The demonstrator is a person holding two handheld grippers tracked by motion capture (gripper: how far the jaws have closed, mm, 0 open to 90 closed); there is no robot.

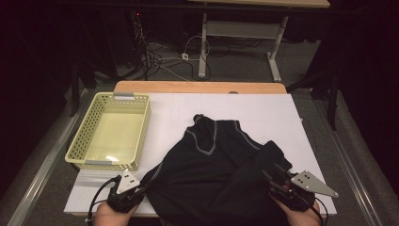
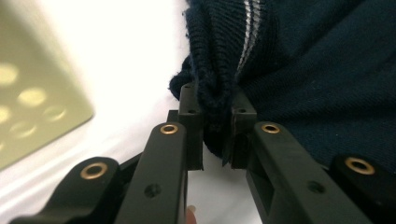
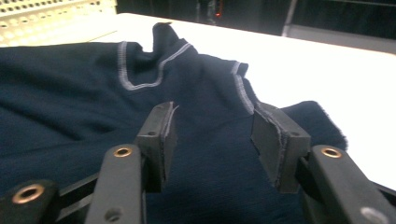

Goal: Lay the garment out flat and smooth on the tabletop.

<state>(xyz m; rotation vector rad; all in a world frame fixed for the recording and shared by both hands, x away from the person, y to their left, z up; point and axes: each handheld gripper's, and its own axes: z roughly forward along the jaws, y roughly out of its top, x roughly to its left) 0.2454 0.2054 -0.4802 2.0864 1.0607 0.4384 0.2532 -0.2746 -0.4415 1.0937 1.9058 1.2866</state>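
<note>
Closest to the lens in the left gripper view, my left gripper [image 2: 217, 128] has its two black jaws pinched on a bunched fold of the dark navy knitted garment with pale grey seam stitching [image 2: 317, 70]; the cloth is squeezed tight between the pads. From the high view that gripper [image 1: 141, 187] sits at the lower left of the frame, at the garment's left hem, with my left hand [image 1: 109, 214] coming in from the bottom edge.

Under everything lies the white sheet-covered table top [image 1: 263, 110], with a strip of light wood showing along its far edge. At the upper left of the table stands the pale yellow perforated plastic basket [image 1: 77, 136], well apart from the garment. Beyond the table I see grey carpeted floor [image 1: 235, 63], a tangle of cables [image 1: 155, 56] and the white legs of another desk [image 1: 203, 47]; the rest of the room is dark.

Spread over the lower middle of the table, the garment [image 1: 211, 165] has its neckline pointing toward the far edge and its right side folded up into a ridge.

My right gripper [image 1: 274, 175] is at the lower right, level with the table and aimed toward the upper left, at the folded right edge of the cloth. In the right gripper view its jaws [image 3: 212, 140] stand apart above the fabric, clamping nothing. My right hand [image 1: 301, 214] grips it from the bottom edge.
</note>
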